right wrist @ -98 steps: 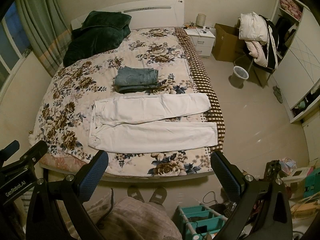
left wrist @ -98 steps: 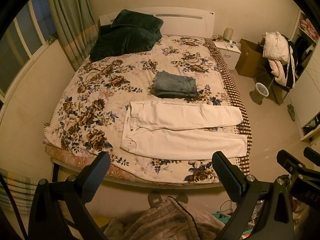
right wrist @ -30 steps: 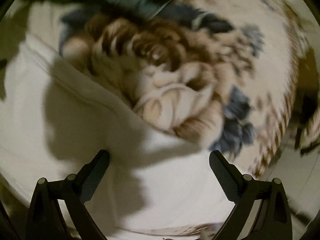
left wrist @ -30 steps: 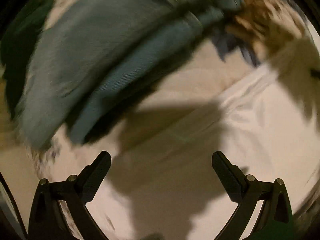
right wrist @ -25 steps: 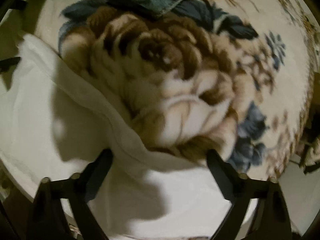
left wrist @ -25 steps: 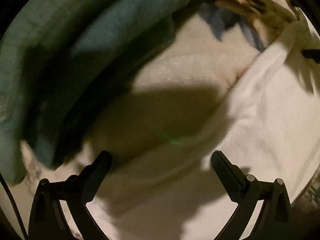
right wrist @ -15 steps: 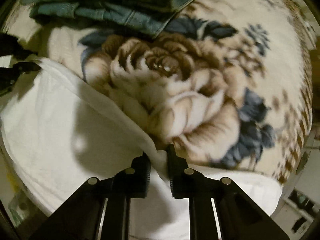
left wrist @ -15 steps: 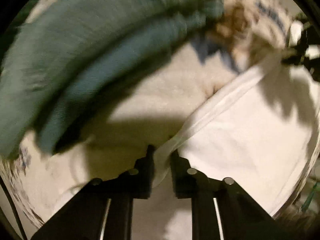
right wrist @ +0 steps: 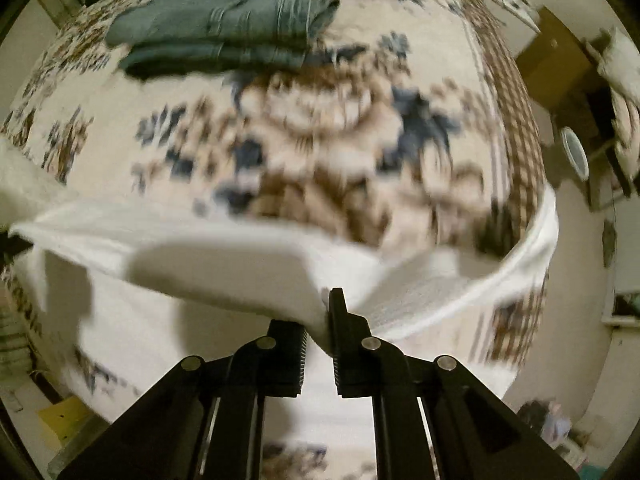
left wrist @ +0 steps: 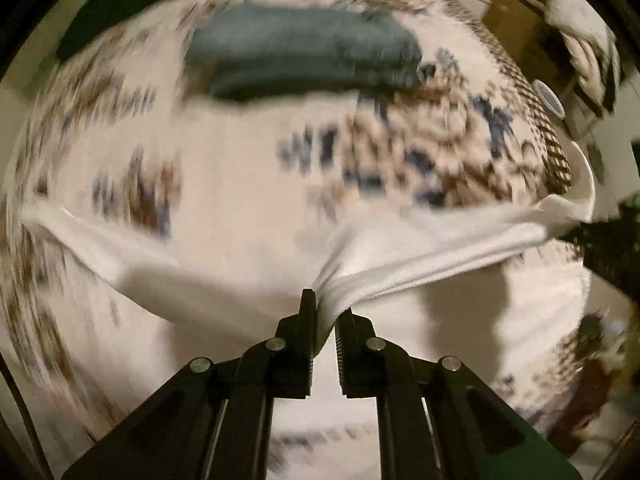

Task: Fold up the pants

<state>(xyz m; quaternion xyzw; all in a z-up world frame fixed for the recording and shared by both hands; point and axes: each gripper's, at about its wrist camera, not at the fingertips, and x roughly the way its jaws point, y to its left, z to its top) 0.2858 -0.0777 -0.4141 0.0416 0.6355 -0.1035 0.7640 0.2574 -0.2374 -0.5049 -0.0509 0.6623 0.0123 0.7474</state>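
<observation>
At lower centre of both views: black two-finger left gripper [left wrist: 324, 312] and black two-finger right gripper [right wrist: 320, 312], jaws of each clamped on a pinched fold of the white cotton pants [left wrist: 420, 264]. Pants fabric lifted off the bed, stretched as a sagging band across mid-frame, shadow beneath. Across the upper half: cream floral bedspread with brown and blue flowers [right wrist: 320, 140], blurred. At top centre: folded stack of blue-grey denim jeans [right wrist: 224, 32], lying on the bedspread, well apart from the pants. At right edge: round white bin [right wrist: 574, 152] on the floor.
</observation>
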